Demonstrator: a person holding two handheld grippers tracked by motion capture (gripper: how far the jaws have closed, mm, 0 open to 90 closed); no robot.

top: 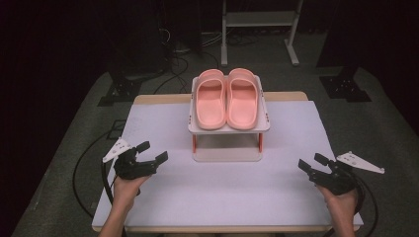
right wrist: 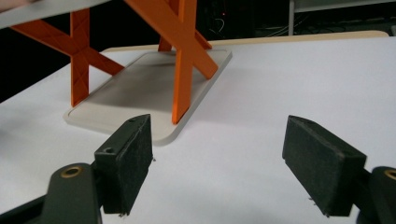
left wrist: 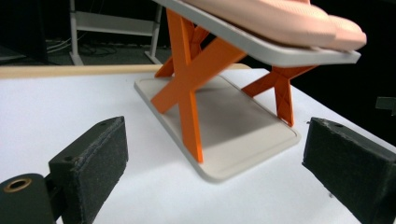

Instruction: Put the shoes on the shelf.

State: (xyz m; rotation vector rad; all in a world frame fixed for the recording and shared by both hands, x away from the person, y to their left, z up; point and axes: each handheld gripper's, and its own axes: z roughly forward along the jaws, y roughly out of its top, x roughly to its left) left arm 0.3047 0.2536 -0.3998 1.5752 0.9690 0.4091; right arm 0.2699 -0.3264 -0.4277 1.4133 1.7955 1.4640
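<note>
A pair of pink slippers lies side by side on the top shelf of a small white rack with orange X-shaped legs, at the table's back middle. The rack's lower shelf is bare. My left gripper rests open at the front left, held by a hand, its jaws pointing toward the rack. My right gripper is open at the front right, also aimed at the rack. In the right gripper view the orange legs and lower shelf show ahead on the left. Nothing lies between either pair of jaws.
A white cloth covers the table. Cables trail off the table's left side to the floor. A white metal frame stands on the floor behind the table, with dark stands at either side.
</note>
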